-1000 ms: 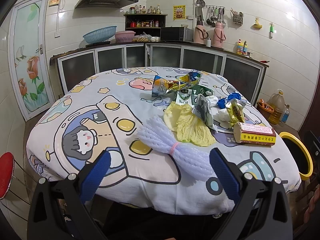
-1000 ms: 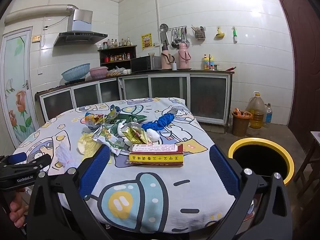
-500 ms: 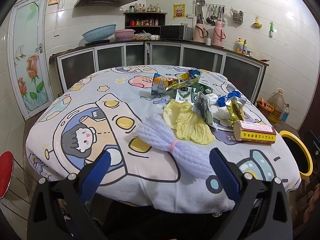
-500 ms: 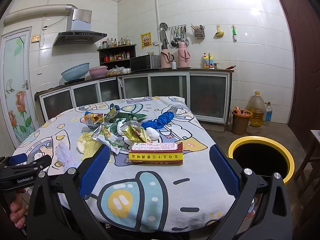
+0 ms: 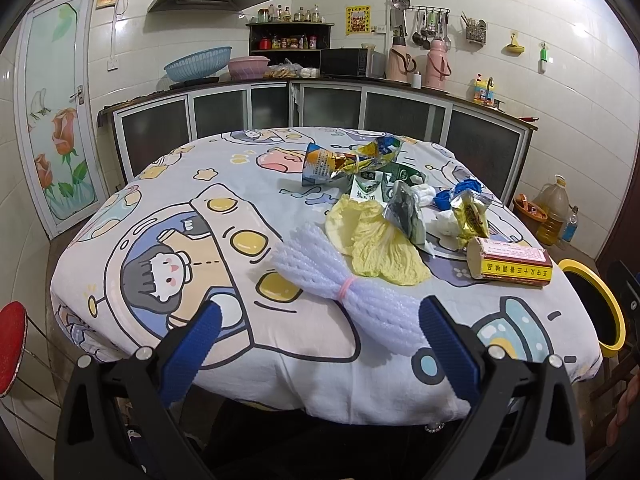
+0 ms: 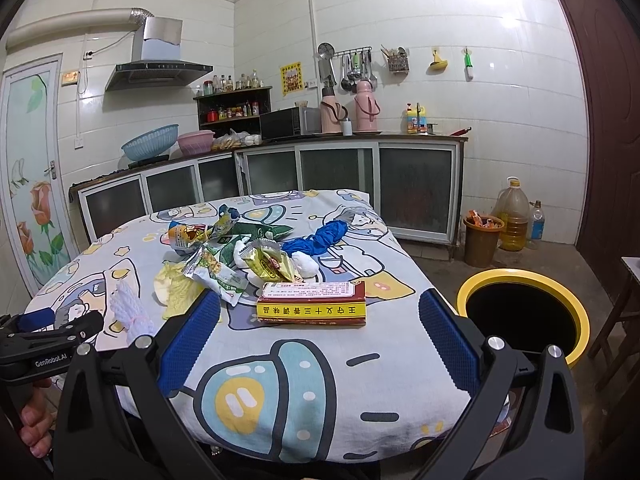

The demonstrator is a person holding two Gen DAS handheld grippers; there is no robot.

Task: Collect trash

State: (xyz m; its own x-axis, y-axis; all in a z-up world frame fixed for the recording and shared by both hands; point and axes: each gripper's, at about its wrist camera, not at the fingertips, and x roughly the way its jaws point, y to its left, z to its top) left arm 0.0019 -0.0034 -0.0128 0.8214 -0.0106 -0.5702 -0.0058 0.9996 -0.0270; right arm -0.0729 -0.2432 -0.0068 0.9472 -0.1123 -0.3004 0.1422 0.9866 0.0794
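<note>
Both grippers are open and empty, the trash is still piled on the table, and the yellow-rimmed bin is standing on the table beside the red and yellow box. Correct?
Not quite: the yellow-rimmed bin stands on the floor beside the table, as the right wrist view shows. The rest holds: left gripper and right gripper open and empty, red and yellow box among the trash.

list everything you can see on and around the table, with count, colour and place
foam net bundle: 1, white with pink band, near table edge
cabbage leaf: 1, pale yellow, behind the bundle
box: 1, red and yellow, on the table, bin side
snack wrappers: several, yellow, green, silver, mid table
blue crumpled item: 1, blue, far side of the pile
table: 1, cartoon-print cloth
trash bin: 1, black with yellow rim, floor beside table
small bin: 1, brown, by the cabinets
oil bottle: 1, amber, by the wall
left tongs: open, holding nothing
right tongs: open, holding nothing
</note>
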